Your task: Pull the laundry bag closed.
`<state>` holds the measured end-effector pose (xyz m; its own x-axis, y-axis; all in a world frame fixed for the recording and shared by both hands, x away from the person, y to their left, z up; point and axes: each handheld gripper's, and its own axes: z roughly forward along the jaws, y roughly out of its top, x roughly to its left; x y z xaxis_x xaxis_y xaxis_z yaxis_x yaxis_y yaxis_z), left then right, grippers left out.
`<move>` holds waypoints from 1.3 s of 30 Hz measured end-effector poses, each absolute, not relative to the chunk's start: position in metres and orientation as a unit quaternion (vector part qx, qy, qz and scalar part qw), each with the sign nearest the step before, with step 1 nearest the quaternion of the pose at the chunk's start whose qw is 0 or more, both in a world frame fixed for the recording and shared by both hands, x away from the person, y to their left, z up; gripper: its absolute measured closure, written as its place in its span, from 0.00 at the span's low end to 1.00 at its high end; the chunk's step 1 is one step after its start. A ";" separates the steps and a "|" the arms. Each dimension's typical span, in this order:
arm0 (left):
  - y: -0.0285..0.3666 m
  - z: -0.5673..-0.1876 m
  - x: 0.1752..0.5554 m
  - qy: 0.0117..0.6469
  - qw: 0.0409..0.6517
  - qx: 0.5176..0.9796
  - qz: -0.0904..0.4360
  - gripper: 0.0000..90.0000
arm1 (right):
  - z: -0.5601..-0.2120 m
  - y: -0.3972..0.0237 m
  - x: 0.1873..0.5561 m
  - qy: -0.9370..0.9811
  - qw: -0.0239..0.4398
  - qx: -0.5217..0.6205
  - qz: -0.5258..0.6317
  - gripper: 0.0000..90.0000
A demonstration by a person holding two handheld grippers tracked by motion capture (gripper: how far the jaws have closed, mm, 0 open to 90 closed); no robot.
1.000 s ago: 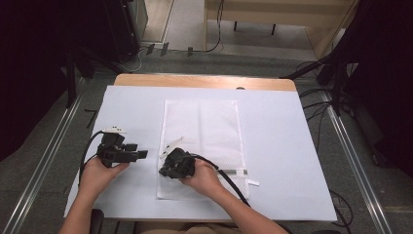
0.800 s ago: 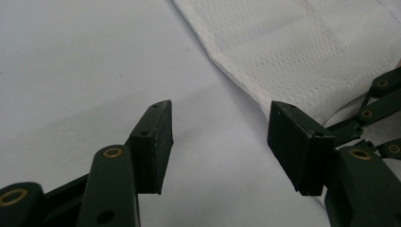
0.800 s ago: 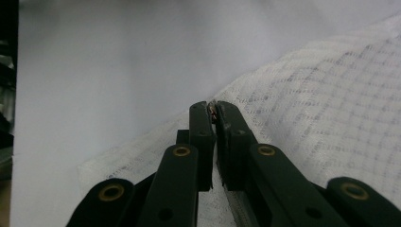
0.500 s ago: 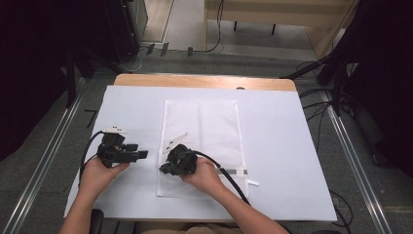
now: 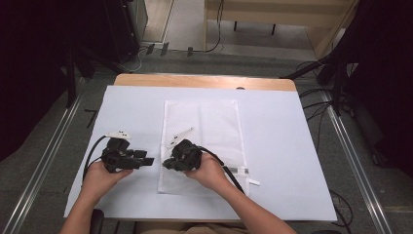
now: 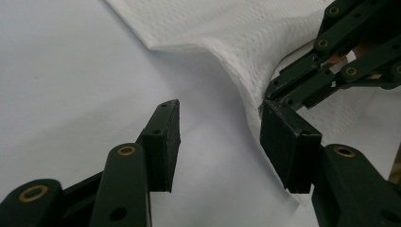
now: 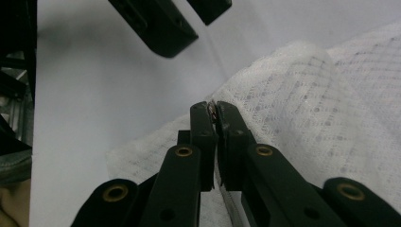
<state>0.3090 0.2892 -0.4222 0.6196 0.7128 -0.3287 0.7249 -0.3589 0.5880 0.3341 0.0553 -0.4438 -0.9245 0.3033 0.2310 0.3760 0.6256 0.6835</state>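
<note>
— Right gripper (image 7: 215,106), black and two-jawed: what has it got?

— Its jaws are pinched tight on the left edge of the white mesh fabric bag (image 5: 214,122), the long rectangular one lying flat on the white sheet (image 5: 292,146) that covers the wooden table (image 5: 146,79). In the right gripper view a thin fold of the weave sits squeezed between the pads at the very tips, and the cloth rises into a small ridge just beyond them.

— And the other tool?

— Left gripper (image 6: 220,130), also black, sits just beside it, tips pointing at the same edge. Its jaws have just been closing but remain apart, gripping nothing. Between them is bare sheet; the lifted hem of the bag runs right up against the inner side of its right-hand pad, and whether it touches there I cannot tell.

— How close are the two tools?

— Near, tip to tip. The clamped jaws stand just ahead of the left gripper's right-hand pad, and from above only a narrow gap separates them.

— Where does the bag lie from them?

— Mostly beyond and to the right of the clamping gripper, reaching toward the table's far edge.
</note>
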 end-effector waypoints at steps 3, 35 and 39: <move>0.287 -0.425 0.309 0.432 0.363 0.825 -0.023 0.54 | -0.441 0.055 0.335 -0.896 0.042 -0.195 -0.396 0.98; 0.260 -0.437 0.315 0.400 0.345 0.846 -0.071 0.87 | -0.430 0.055 0.334 -0.888 0.038 -0.193 -0.416 0.98; 0.261 -0.437 0.315 0.400 0.344 0.846 -0.072 0.96 | -0.431 0.054 0.336 -0.889 0.044 -0.193 -0.413 0.98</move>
